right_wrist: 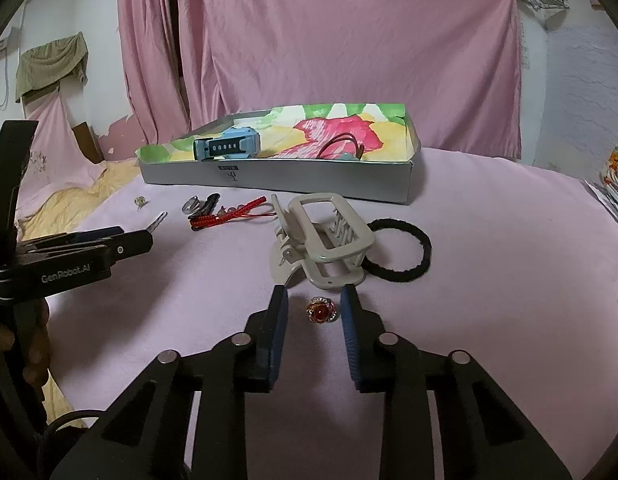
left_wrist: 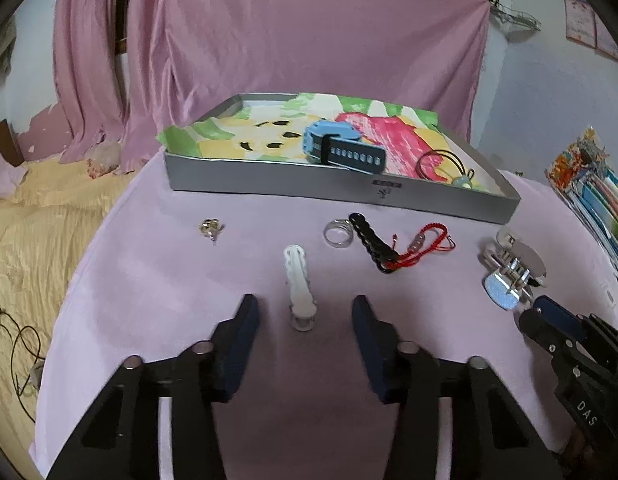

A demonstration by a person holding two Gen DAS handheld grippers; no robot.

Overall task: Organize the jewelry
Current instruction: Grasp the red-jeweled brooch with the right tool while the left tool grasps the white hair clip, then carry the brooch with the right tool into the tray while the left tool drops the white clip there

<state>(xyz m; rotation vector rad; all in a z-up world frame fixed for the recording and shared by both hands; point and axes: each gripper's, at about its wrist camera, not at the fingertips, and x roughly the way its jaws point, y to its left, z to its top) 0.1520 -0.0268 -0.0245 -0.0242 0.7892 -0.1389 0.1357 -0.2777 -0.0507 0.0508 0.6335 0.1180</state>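
The left claw point(left_wrist: 305, 308) stands wide open, its two blue-padded fingers low over the pink cloth point(left_wrist: 189, 280) covering the worktop. A white hair clip point(left_wrist: 297, 276) lies lengthwise between the fingers, its near end in the gap and touching neither pad; the claw holds nothing.

The right claw point(right_wrist: 314, 300) is released too, though spread less wide. A ring with a red stone point(right_wrist: 321, 310) sits on the cloth right between its fingertips, with a small gap on each side. Just beyond the tips lies a beige claw hair clip point(right_wrist: 321, 240), partly resting on a black hair tie point(right_wrist: 405, 248).

Farther back, a grey shallow box point(left_wrist: 333, 188) lined with flowery paper holds a blue smartwatch point(left_wrist: 333, 144) and a dark cord with a pale pendant point(left_wrist: 449, 168). In front of the box lie a small gold earring point(left_wrist: 210, 227), a silver ring point(left_wrist: 338, 233) touching a black wavy hair clip point(left_wrist: 371, 242), and a red braided cord point(left_wrist: 427, 242) crossing that clip's near end.
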